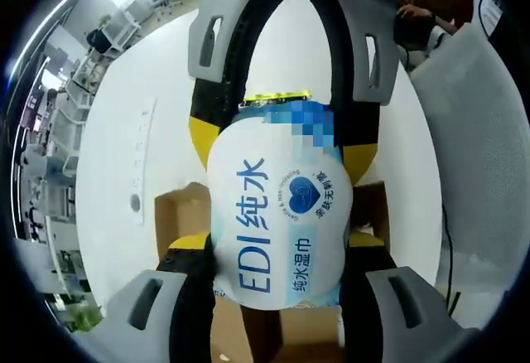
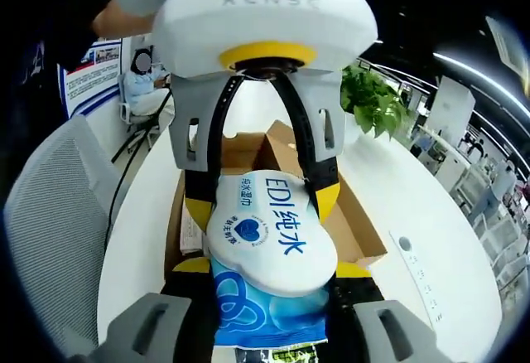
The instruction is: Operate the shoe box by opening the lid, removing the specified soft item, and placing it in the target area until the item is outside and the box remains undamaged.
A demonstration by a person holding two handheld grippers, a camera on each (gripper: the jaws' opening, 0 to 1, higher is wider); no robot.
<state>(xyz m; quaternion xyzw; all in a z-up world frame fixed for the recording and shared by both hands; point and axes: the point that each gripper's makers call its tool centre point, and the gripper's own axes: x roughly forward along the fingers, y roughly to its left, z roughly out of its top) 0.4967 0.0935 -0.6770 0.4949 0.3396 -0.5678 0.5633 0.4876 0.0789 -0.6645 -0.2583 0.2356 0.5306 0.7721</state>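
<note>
Two hand-held grippers: both are clamped on one soft pack, one from each end, so each view has its own jaws at 6 o'clock and the other tool coming in from 12 o'clock.
Tabletop (image 2: 431, 214): white and rounded, carrying the box; it curves off toward 3 o'clock in the right gripper view.
Shoe box (image 2: 352, 222): brown cardboard, lid already open, flaps spread; it sits under and behind the pack, so the pack is lifted above the box's opening and not resting inside it.
Wet-wipe pack (image 1: 277, 214): white and blue with "EDI" lettering, dead centre in the left gripper view, bulging between the jaws (soft, so it gives under pressure). Whether it is fully past the box walls I cannot tell.
Left hand-held gripper (image 1: 277, 292): jaws narrowed onto the pack's near end, yellow pads pressing its sides.
Right hand-held gripper (image 2: 269, 292): jaws closed on the other end, by the blue printed part.
Why held so: probably a two-ended grip keeps the floppy pack level and clear of the cardboard, sparing the box.
Step judged: removal is nearly done; carrying to the target area remains.
</note>
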